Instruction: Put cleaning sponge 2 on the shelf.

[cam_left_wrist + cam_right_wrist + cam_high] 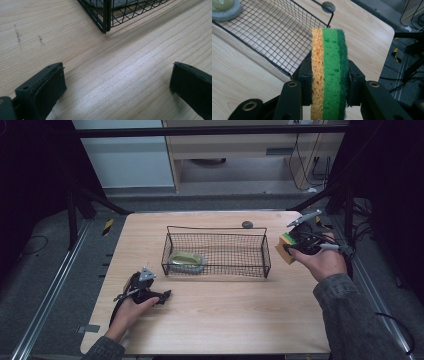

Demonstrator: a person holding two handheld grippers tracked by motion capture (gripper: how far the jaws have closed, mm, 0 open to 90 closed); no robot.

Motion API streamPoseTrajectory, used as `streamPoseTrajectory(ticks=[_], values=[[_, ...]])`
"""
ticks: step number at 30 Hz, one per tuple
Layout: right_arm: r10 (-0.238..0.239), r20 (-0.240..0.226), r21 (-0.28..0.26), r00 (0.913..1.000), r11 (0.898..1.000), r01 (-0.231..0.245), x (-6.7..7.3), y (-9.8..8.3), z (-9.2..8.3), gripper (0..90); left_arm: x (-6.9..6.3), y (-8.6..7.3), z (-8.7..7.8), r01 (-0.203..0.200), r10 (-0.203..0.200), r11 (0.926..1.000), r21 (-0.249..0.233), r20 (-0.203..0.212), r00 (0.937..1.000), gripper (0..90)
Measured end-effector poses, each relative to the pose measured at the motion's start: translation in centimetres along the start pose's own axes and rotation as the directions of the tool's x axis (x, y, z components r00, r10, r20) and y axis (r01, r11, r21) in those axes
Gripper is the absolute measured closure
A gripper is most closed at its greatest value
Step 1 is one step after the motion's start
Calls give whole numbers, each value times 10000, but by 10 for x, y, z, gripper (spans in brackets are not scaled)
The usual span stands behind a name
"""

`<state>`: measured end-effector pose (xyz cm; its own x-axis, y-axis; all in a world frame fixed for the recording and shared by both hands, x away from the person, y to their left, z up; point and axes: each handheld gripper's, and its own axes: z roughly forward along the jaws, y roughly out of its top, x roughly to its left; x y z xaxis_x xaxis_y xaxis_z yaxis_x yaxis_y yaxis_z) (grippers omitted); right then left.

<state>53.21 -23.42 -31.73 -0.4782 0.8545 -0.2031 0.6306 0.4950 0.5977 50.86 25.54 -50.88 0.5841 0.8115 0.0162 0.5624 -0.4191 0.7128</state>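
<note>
Between the right gripper's (329,82) jaws sits a sponge (329,75), clamped firmly on its two flat faces, standing on edge. Three layers run through it: orange, bright green, then a dark green scouring side. From the high view the right gripper (295,245) is up off the table (220,320), just beside the right end of the basket (216,251), with the sponge (286,247) poking out toward the basket's end wall, and the right hand (324,261) wrapped around the handle.

Over on the near left, the left gripper (162,296) lies low at the table, left hand (127,312) behind it. Its own view has the jaws spread wide apart, nothing between them but bare wood of the table (117,75), and a near corner of the wire basket (107,17) just ahead.

Inside the basket, at its left end, a pale yellow-green thing on a grey base (186,261); the right gripper view catches it too (223,8), but I cannot tell what it is. That view also gives the sponge's pitted orange texture, which the high view leaves too small to read. A small grey round thing (247,224) rests on the table just behind the basket's far rim, seen again (328,6) past the far corner.
</note>
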Motion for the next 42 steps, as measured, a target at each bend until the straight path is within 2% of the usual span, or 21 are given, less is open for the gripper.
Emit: streamPoseTrajectory(ticks=[8, 14, 19, 25, 30, 42], values=[[-155, 260, -246, 9995, 9996, 162, -4, 23, -3, 648, 0, 0, 0, -36, 36, 10000, 4, -7, 10000, 0], [-239, 198, -603, 9995, 9979, 250, -3, 43, -2, 648, 0, 0, 0, -37, 37, 10000, 4, -4, 10000, 0], [-407, 135, -655, 9991, 9970, 415, 2, 53, 6, 648, 0, 0, 0, -34, 34, 10000, 5, -3, 10000, 0], [-546, 54, -782, 9985, 9954, 548, 9, 61, 13, 648, 0, 0, 0, -47, 47, 10000, 7, 9, 10000, 0], [-626, -81, -1108, 9980, 9919, 613, 8, 69, 14, 648, 1, 0, 0, -70, 70, 10000, 4, 29, 10000, 0], [-802, -184, -1027, 9966, 9917, 779, 15, 75, 30, 647, 1, 0, 0, -70, 70, 10000, 30, 27, 10000, 0]])
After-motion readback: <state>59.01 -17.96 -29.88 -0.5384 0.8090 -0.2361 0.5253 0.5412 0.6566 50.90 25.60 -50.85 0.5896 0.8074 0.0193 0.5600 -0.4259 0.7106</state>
